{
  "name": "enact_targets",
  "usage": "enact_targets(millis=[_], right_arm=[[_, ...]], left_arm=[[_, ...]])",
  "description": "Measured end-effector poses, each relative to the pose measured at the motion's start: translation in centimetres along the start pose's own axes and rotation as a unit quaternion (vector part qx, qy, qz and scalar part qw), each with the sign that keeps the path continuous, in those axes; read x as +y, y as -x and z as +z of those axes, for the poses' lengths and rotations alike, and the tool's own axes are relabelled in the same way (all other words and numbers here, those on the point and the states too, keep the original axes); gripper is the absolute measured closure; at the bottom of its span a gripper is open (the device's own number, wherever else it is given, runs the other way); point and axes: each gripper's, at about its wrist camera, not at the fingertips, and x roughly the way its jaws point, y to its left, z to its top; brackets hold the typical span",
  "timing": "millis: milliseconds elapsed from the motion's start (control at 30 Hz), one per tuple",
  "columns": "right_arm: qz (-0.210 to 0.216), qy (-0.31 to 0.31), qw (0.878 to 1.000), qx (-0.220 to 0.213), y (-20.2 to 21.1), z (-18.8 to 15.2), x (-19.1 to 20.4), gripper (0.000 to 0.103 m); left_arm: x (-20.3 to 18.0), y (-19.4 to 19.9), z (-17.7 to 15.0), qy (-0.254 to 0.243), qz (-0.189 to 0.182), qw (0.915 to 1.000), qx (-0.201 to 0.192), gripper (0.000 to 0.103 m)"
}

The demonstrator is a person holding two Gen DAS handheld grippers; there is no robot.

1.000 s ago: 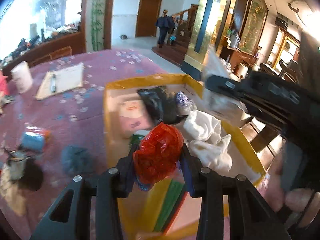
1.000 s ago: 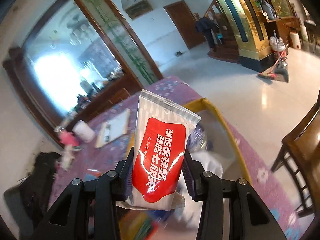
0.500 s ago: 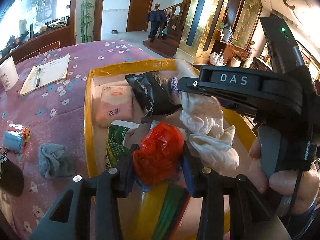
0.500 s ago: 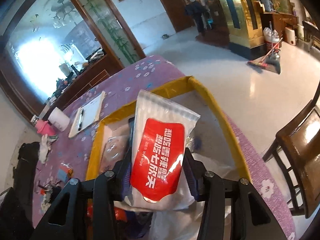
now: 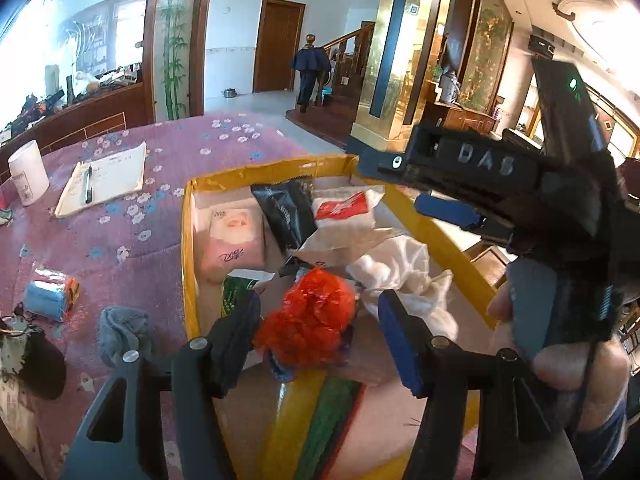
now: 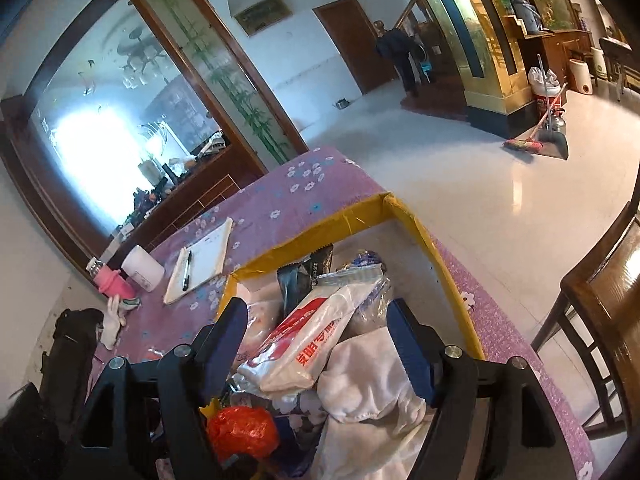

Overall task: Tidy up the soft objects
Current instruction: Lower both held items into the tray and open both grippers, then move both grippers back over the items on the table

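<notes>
A yellow-rimmed cardboard box (image 5: 188,240) on the purple flowered table holds several soft items. A crumpled red plastic bag (image 5: 308,324) sits low between the fingers of my left gripper (image 5: 316,320). Its jaws are opening, and the right pad stands clear of the bag. In the right wrist view, a white packet with a red label (image 6: 308,340) lies flat on the pile in the box (image 6: 320,228). My right gripper (image 6: 316,332) hangs over it, its jaws opening and its pads off the packet. The same packet (image 5: 344,212) and red bag (image 6: 242,428) show in the other views.
Inside the box lie a pink tissue pack (image 5: 234,240), a black packet (image 5: 284,212) and a white cloth (image 5: 400,272). On the table left of it are a grey cloth (image 5: 124,332), a blue roll (image 5: 50,300), a notepad (image 5: 104,178) and a white cup (image 5: 28,172). A wooden chair (image 6: 600,300) stands right.
Both pairs of jaws have spread. The white and red packet dropped from the right gripper onto the pile. The red bag, squeezed before, now sits loose between the left fingers.
</notes>
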Motion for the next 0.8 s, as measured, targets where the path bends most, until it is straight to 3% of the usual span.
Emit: enact_targets(millis=[100,300,533,800], right_arm=[[0.005,-0.005,1.0,-0.013,2.1,-0.7,0.2,0.027],[0.009,-0.005,1.0,-0.026,6.0,-2.9,0.9,0.027],[0.018,0.036,0.999,0.009,6.1,-6.2,4.6,0.027],[0.032,0.105,0.992,0.06,4.4,-10.1,10.2,0.027]], left_arm=[[-0.5,2.2,0.1,0.001,-0.013,0.9999,-0.007,0.031],[-0.8,5.8,-0.7,0.0,-0.018,0.9998,-0.002,0.031],[1.0,9.6,-4.0,0.0,-0.01,1.0,-0.001,0.031],[7.0,13.2,-9.6,0.038,0.026,0.9989,-0.007,0.031]])
